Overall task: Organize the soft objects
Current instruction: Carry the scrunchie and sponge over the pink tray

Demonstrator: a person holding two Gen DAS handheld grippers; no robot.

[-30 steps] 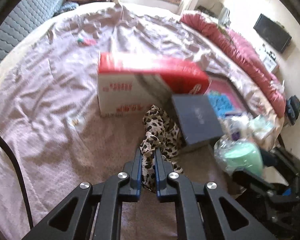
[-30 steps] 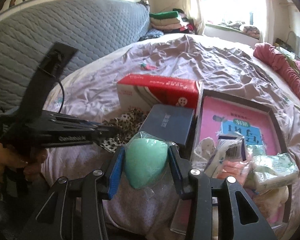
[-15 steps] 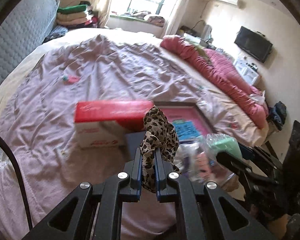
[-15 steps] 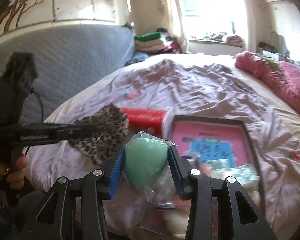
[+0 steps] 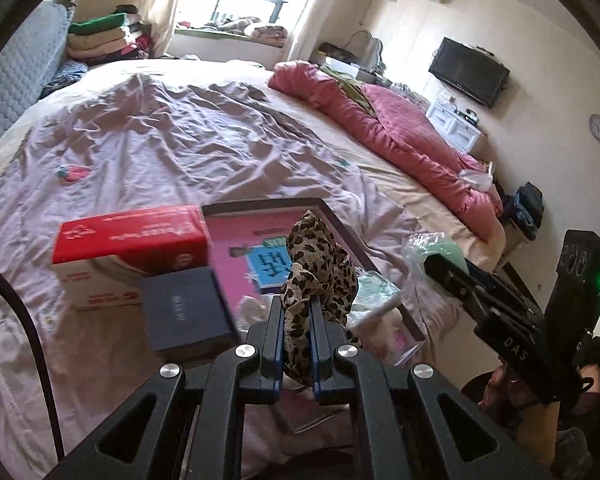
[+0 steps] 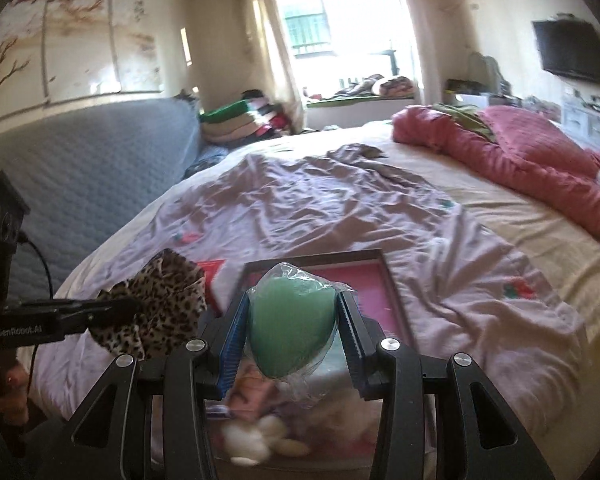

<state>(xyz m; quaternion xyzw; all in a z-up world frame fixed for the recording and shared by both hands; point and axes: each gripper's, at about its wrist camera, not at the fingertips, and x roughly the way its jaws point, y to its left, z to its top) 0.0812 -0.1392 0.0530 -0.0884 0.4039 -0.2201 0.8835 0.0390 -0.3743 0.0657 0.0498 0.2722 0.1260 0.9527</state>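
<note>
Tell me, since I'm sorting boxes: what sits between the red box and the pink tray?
Nothing; in the left wrist view the red box butts against the pink tray's dark rim, and a dark blue box lies just in front of them.

One leopard-print cloth, one bagged green sponge, one red box, one navy box, one pink-lined tray.

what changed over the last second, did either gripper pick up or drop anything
Nothing was picked up or dropped. The left gripper lifted the leopard-print cloth off the bed, away from the red box and dark blue box. The right gripper raised the bagged green sponge above the pink tray. Both grips stayed shut; the boxes and tray did not move.
</note>
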